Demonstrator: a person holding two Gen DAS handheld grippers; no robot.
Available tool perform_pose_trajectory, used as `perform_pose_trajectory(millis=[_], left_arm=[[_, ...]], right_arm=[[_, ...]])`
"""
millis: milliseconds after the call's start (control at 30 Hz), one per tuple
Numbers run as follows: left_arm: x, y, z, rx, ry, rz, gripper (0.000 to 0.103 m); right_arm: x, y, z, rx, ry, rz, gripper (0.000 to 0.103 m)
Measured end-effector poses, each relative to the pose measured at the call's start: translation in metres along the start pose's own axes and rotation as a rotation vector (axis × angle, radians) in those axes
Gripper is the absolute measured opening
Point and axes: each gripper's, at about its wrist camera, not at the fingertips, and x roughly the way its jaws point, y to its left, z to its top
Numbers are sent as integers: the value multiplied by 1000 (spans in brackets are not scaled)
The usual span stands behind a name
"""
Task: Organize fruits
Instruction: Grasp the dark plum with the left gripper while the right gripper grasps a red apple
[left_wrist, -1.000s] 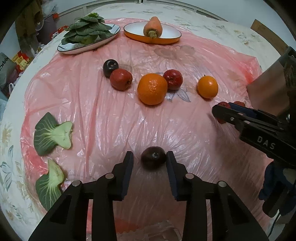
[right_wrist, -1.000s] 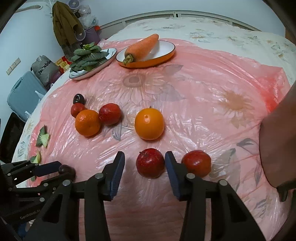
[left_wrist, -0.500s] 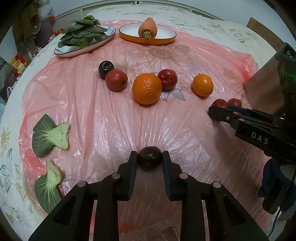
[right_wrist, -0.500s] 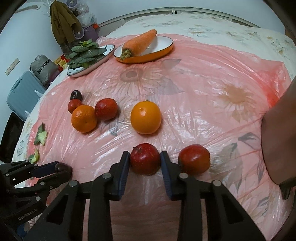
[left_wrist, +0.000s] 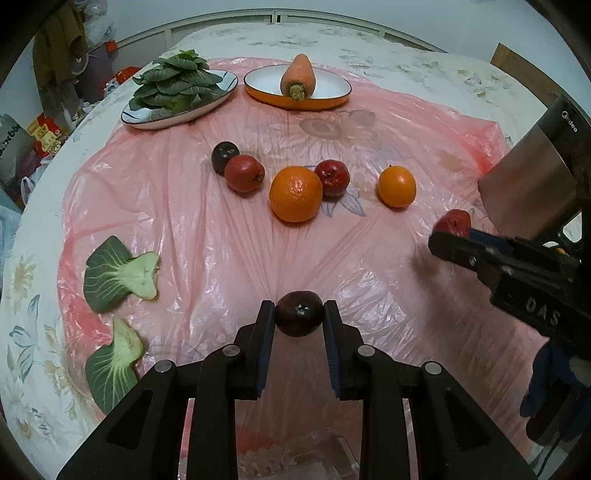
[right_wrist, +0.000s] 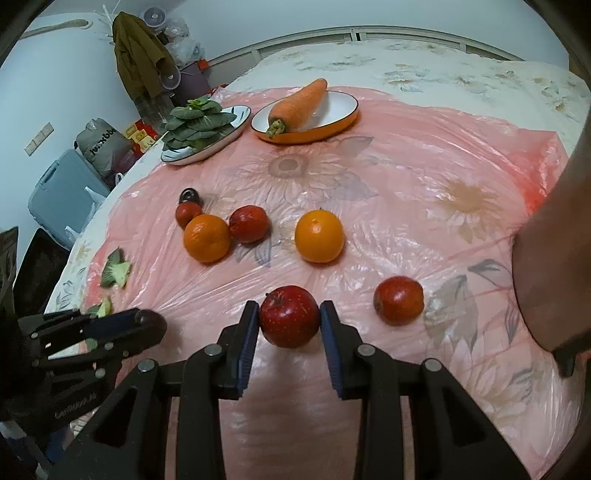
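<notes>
My left gripper (left_wrist: 299, 314) is shut on a dark plum (left_wrist: 300, 308), low over the pink plastic sheet (left_wrist: 207, 236) near its front edge. My right gripper (right_wrist: 289, 317) is shut on a red apple (right_wrist: 289, 306); the left wrist view shows that apple (left_wrist: 452, 222) at the tip of its fingers on the right. Loose fruit lies further back: a large orange (left_wrist: 295, 194), a small orange (left_wrist: 397, 185), two red apples (left_wrist: 243, 173) (left_wrist: 332, 178) and a second dark plum (left_wrist: 224, 155). Another red apple (right_wrist: 398, 301) sits just right of my right gripper.
At the back stand a plate of leafy greens (left_wrist: 177, 86) and an orange dish (left_wrist: 266, 90) holding a carrot (left_wrist: 297, 75). Two cut bok choy pieces (left_wrist: 118, 271) (left_wrist: 110, 363) lie at the left. A metal appliance (left_wrist: 532, 177) stands at the right edge.
Both grippers closed from open, the left on the dark plum and the right on the red apple. The right gripper has since risen slightly with the apple.
</notes>
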Motion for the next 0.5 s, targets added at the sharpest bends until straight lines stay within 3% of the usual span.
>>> perform_pose_trajectory(millis=[500], left_arm=[[-20, -24, -25, 42, 17, -9, 22]], right_arm=[[-50, -14, -48, 80, 5, -11, 56]])
